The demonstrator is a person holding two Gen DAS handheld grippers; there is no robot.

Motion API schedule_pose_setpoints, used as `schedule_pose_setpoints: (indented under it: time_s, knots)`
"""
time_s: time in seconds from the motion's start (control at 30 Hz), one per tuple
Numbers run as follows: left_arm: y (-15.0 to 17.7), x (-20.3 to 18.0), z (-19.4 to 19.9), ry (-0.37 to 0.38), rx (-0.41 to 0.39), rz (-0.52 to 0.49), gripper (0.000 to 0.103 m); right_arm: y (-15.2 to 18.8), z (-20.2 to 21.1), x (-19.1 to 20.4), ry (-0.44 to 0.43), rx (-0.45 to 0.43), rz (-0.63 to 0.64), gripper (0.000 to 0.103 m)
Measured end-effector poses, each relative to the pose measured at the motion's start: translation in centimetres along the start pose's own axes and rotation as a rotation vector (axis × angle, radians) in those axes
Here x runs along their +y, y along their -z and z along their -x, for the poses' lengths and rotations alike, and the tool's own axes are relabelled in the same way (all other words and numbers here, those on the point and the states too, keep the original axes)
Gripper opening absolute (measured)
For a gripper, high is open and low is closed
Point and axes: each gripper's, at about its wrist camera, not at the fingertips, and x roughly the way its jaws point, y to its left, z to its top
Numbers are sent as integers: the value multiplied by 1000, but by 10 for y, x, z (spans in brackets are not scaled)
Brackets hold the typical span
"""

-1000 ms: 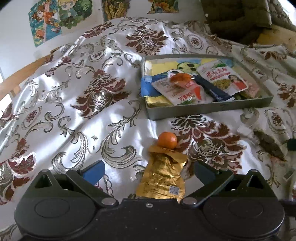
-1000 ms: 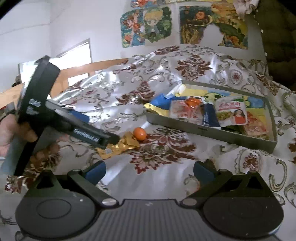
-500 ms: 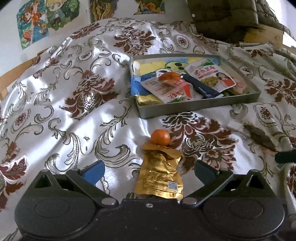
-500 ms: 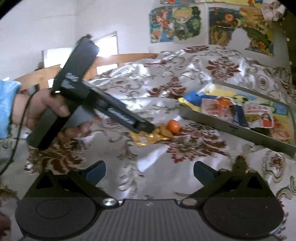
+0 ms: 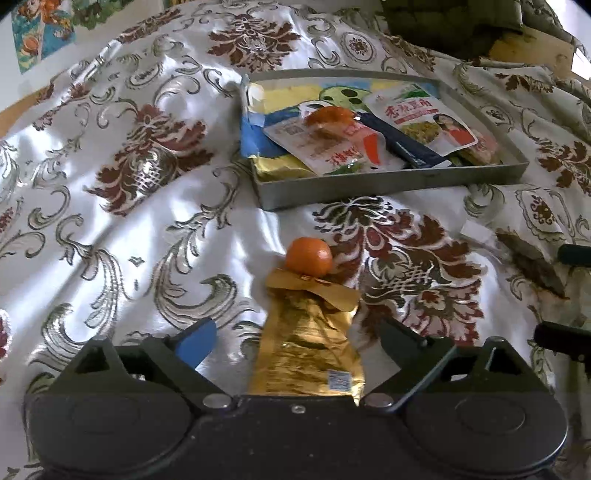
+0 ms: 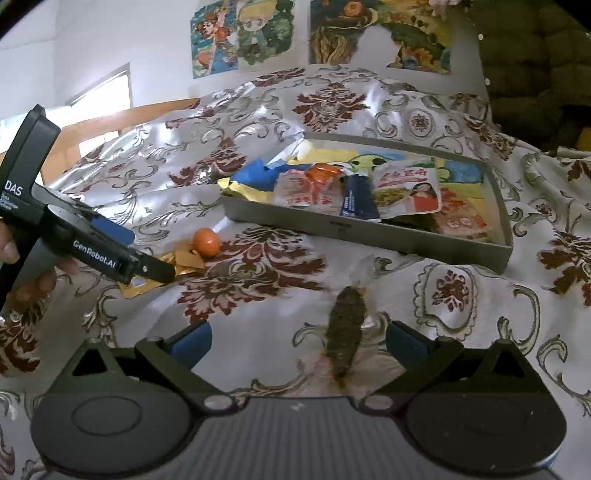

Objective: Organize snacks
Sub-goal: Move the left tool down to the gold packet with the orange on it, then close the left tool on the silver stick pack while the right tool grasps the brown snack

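We see our left claw (image 5: pixel 295 341) with jaws apart and just closing a little around the crinkled gold foil snack pouch (image 5: pixel 308 347), not yet pressing it, small round orange mandarin (image 5: pixel 308 257) at the pouch's far tip on the floral satin cloth (image 5: pixel 110 206), shallow grey metal tray (image 5: pixel 388 186) of snack packets beyond, our right claw (image 6: pixel 297 341) open around a dark dried fish snack in clear wrap (image 6: pixel 345 328)

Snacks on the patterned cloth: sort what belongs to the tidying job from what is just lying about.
Part of the job:
- gold foil pouch, between the open left hand-held gripper
- small orange
- brown wrapped snack, between the open right hand-held gripper
- grey tray of packets

Just lying about:
- cartoon posters
- dark quilted cushion
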Motion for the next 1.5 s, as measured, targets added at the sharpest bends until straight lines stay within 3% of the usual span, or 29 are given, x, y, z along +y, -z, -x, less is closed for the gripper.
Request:
schedule_pose_setpoints:
  time_s: [0.23,0.43,0.57,0.63,0.67,0.9,1.07,1.27,1.5]
  knots:
    - [-12,-18,11,-44,-83,-43,97,-4,-6,-4,16,-4,-2,95]
    - [-39,-45,-2,82,-94,-29,98,-3,-14,-6,39,25,-12,81]
    - [-54,-63,-21,148,-67,3,98,0,-21,-6,96,67,4,60]
    - [-58,-71,-28,171,-59,21,97,0,-21,-9,97,69,-5,56]
    - [-61,-74,-31,189,-51,35,97,-1,-20,-10,105,67,-9,48]
    - [-66,-87,-42,269,-19,105,82,-7,-10,-22,113,68,-86,46]
    - [-67,-97,-45,289,0,112,81,-12,-7,-38,226,85,-59,46]
    - [-66,-112,-52,318,58,127,69,-12,-3,-68,265,117,-93,47]
    - [-69,-129,-68,271,130,163,53,-13,-2,-79,243,118,-123,48]
